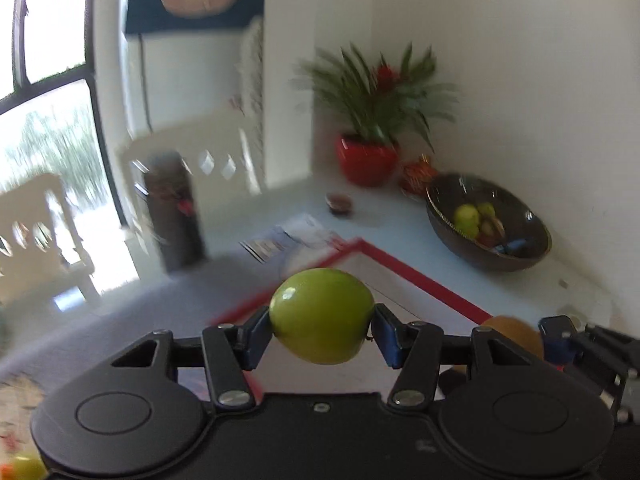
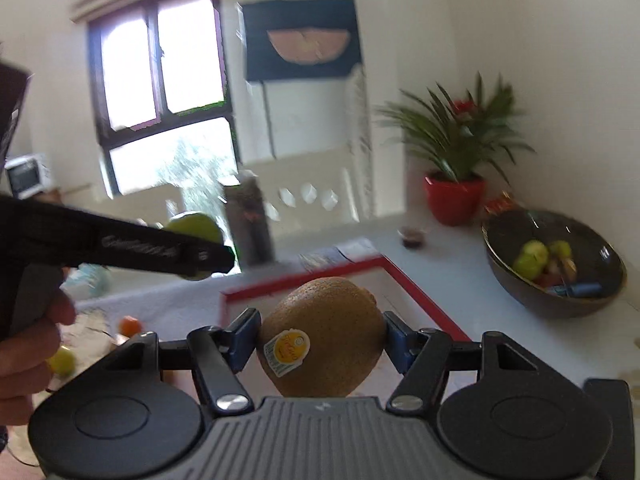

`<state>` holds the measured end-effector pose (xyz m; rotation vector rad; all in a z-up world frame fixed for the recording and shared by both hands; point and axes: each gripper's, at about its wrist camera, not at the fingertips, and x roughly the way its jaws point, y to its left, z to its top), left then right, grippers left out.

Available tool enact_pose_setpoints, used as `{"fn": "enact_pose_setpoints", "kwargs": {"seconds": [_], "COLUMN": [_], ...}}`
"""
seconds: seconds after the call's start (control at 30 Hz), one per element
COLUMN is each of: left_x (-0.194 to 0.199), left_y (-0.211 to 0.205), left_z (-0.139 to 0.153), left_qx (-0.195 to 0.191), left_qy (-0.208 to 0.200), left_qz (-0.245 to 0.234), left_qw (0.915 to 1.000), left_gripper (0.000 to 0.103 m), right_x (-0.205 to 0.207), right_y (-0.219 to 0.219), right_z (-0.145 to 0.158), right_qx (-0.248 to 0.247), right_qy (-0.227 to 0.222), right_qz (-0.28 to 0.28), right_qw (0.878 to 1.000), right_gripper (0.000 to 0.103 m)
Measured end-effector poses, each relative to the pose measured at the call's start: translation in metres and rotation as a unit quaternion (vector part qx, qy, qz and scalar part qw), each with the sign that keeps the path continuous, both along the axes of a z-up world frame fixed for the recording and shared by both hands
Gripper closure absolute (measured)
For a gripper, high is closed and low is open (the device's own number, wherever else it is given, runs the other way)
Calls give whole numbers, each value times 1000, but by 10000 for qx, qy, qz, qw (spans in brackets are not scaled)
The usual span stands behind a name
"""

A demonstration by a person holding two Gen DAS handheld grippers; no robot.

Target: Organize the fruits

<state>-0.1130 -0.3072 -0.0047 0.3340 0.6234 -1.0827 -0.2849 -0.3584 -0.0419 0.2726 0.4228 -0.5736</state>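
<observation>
My left gripper is shut on a green apple, held in the air above the white table. My right gripper is shut on a brown kiwi with a yellow sticker, its blue pads pressing both sides. From the left wrist view the kiwi shows at the right edge. The right wrist view has the left gripper side-on at the left, with the apple in it. A dark bowl stands far right by the wall, with green apples and other fruit inside.
A red-bordered mat lies on the table under the grippers. Behind it are a potted plant in a red pot, a small jar, leaflets and a dark tall container. Loose fruit, one orange, lies lower left.
</observation>
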Motion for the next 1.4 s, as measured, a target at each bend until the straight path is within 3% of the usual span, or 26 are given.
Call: {"fn": "enact_pose_setpoints", "kwargs": {"seconds": [0.03,0.07,0.1,0.3,0.43,0.57,0.67,0.7,0.8,1.07,1.23,1.4], "left_x": [3,7,8,34,51,49,44,41,33,27,30,50], "left_y": [-13,-23,-30,-49,-57,-62,-61,-62,-55,-14,46,135], "left_z": [-9,-18,-26,-68,-89,-94,-94,-93,-82,-46,-20,6], "left_qx": [108,207,297,642,888,987,998,1018,955,601,384,244], "left_qy": [123,222,288,912,1221,1127,1009,887,519,416,224,-82], "left_qz": [-32,-46,-70,-14,115,67,-1,-18,-31,122,457,1262], "left_qw": [9999,9995,9991,9938,9885,9887,9899,9908,9941,9973,9980,9917], "left_gripper": [37,37,37,37,38,37,37,31,27,26,24,23], "right_x": [0,1,4,29,40,41,38,36,30,13,7,17], "right_y": [-8,-14,-20,-37,-51,-43,-38,-37,-37,-28,0,41], "right_z": [-5,-8,-10,-38,-62,-71,-70,-69,-64,-42,-20,3], "right_qx": [62,95,128,428,1027,1115,1114,1113,1089,1002,764,472], "right_qy": [58,128,199,859,979,1071,1040,1016,923,656,435,185], "right_qz": [-14,-47,-37,133,334,553,519,496,408,271,486,922], "right_qw": [10000,9999,9997,9953,9893,9864,9870,9873,9889,9924,9949,9945], "right_gripper": [42,56,60,60,60,60,59,59,48,39,31,22]}}
